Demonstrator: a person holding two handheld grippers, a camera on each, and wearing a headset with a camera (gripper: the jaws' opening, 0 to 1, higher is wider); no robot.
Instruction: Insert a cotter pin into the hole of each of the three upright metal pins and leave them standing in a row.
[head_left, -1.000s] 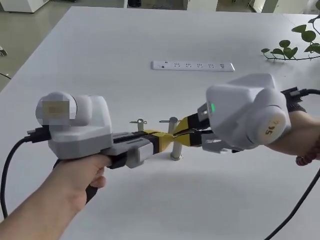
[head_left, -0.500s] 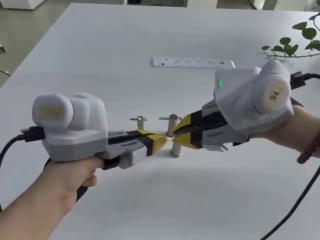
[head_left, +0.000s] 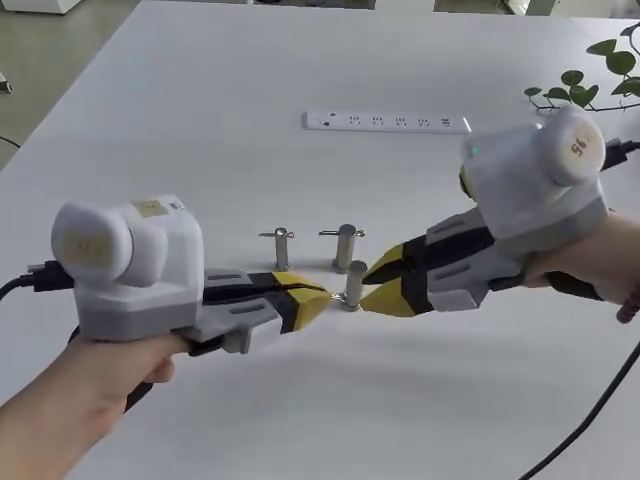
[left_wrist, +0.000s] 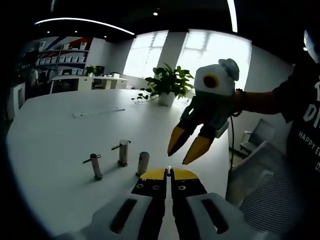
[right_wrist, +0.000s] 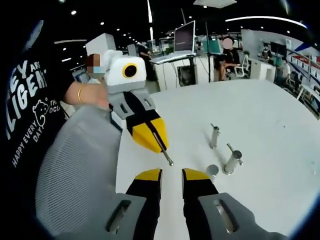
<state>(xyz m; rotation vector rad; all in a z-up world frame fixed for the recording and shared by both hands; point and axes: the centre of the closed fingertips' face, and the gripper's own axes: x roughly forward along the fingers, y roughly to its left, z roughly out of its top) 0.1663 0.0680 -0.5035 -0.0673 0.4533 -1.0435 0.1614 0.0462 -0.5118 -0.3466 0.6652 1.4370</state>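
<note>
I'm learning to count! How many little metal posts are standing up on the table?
3. The left post and the middle post stand side by side at the back. The near post stands in front, between the left gripper and the right gripper. None seems hidden.

Two upright metal pins (head_left: 282, 250) carry crosswise cotter pins (head_left: 268, 235); the nearer third pin (head_left: 353, 286) stands bare.
</note>
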